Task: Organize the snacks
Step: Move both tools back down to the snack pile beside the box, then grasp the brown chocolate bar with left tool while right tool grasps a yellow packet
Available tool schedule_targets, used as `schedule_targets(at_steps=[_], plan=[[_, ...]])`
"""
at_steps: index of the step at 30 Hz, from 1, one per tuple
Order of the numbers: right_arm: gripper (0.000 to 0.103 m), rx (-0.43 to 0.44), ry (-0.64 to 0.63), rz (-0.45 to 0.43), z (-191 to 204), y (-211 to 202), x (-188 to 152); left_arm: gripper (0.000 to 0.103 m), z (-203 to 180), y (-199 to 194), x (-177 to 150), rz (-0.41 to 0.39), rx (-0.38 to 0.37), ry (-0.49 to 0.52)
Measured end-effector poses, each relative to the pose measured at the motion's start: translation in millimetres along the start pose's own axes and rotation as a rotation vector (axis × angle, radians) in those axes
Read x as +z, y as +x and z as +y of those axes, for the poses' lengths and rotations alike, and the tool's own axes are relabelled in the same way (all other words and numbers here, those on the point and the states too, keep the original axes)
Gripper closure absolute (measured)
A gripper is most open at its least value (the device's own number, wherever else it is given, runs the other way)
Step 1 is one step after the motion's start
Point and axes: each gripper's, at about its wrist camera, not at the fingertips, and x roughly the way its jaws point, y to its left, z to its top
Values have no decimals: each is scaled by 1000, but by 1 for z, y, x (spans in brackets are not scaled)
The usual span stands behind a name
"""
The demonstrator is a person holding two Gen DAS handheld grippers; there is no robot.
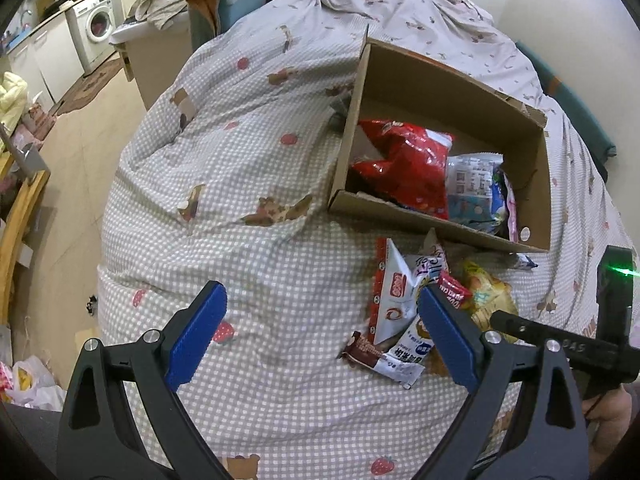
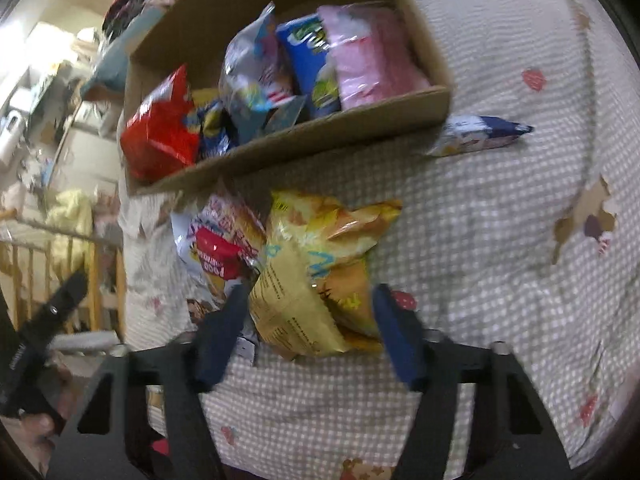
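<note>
Blue pads of the right gripper [image 2: 308,320] straddle the yellow bag [image 2: 316,276], half-spread, not yet pinching; squeeze its middle, lift clear, then carry it to the box [image 2: 288,140] at twelve o'clock. Left gripper [image 1: 320,320] hangs wide, empty.

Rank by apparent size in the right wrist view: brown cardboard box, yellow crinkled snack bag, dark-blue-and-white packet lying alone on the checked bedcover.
1. Brown cardboard box
2. Yellow crinkled snack bag, though nearness to the camera enlarges it
3. Dark-blue-and-white packet
</note>
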Motion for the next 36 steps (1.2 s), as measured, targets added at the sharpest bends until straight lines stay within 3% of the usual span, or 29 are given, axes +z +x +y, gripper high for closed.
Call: schedule_targets(at_steps=[1, 11, 14, 15, 16, 17, 21, 23, 24, 27, 34, 36], plan=[[54, -12, -26, 4, 4, 2, -1, 8, 1, 1, -1, 6, 2, -1], [54, 50, -176, 20, 39, 4, -10, 8, -1, 5, 0, 15, 7, -4], [55, 31, -190, 25, 42, 16, -7, 8, -5, 12, -1, 37, 12, 10], [58, 26, -194, 24, 43, 17, -6, 8, -6, 17, -2, 58, 19, 15], [78, 23, -202, 16, 44, 16, -5, 8, -7, 22, -4, 79, 28, 18], [90, 31, -202, 14, 44, 14, -4, 8, -7, 27, -7, 104, 29, 13], [97, 62, -201, 6, 38, 0, -7, 9, -11, 55, -26, 233, -17, -11], [97, 82, -196, -17, 34, -11, -10, 21, -14, 69, -37, 299, -41, -28], [97, 90, -191, -32, 32, -17, -10, 33, -17, 76, -41, 328, -56, -34], [98, 129, -152, -96, 20, -42, -12, 49, -26, 91, -51, 392, -107, -64], [98, 152, -104, -202, -4, -73, -11, 52, -35, 113, -52, 405, -90, -135], [98, 143, -99, -211, -8, -74, -13, 59, -40, 115, -51, 399, -77, -116]])
